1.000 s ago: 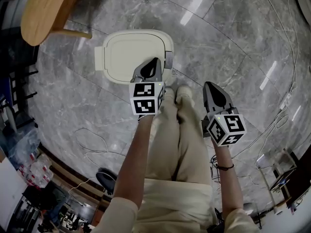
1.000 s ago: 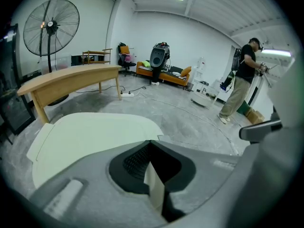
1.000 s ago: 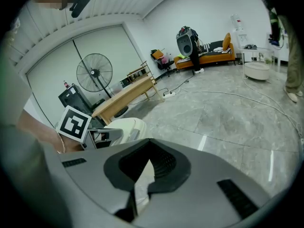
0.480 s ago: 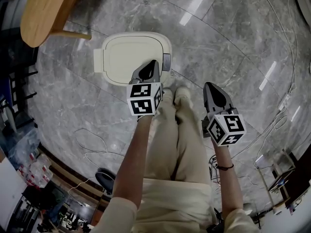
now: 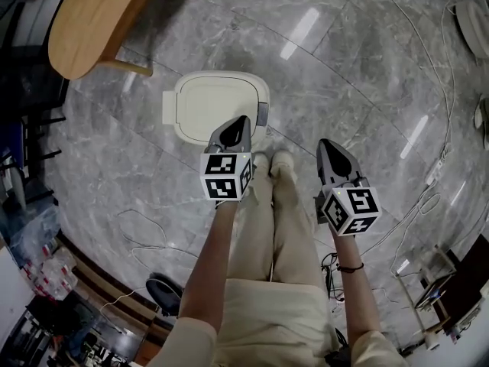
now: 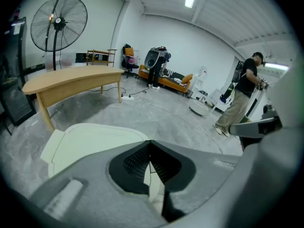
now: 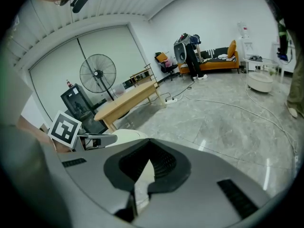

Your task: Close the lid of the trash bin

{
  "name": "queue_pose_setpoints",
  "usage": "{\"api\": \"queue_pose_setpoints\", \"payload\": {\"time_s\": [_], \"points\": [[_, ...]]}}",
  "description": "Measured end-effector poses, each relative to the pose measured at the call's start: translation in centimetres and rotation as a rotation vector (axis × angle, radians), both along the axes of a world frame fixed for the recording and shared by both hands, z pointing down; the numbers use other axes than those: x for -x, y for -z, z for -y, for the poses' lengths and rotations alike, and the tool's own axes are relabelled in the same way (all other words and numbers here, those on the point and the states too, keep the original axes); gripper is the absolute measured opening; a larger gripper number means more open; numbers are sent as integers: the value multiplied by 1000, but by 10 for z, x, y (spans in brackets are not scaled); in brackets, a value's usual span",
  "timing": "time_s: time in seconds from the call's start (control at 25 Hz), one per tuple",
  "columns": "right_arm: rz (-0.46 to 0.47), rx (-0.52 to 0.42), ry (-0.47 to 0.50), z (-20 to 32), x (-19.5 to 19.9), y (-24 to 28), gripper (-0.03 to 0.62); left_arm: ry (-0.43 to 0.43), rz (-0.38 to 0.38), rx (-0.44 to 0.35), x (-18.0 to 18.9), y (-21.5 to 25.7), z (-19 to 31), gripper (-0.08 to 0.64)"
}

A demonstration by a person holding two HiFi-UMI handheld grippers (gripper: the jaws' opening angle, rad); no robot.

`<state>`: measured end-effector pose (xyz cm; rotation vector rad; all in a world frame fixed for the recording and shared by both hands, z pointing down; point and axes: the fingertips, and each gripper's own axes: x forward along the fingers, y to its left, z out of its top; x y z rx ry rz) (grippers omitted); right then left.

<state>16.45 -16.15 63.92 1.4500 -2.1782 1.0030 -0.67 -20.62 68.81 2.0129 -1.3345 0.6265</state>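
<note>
Fingers (image 6: 133, 161) together; trash bin lid (image 5: 218, 105) faces up.

Trash bin (image 5: 218, 105) on the floor (image 5: 367, 67): table (image 5: 95, 17) beyond-left of it, left gripper (image 5: 243, 121) over its near edge, right gripper (image 5: 325, 145) off right.
</note>
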Motion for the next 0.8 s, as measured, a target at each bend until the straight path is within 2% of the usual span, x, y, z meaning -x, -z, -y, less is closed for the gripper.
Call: {"api": "queue_pose_setpoints", "payload": {"time_s": [0.24,0.44,0.8], "points": [[-16,-21,48,-1,16,41,5,19,-32,-18,1,50,-13,23],[-52,-75,184,1,40,84,5,20,-63,-61,-1,103,-25,23],[-30,-158,202,6,46,159,5,-56,-85,-169,-14,190,-42,23]]}}
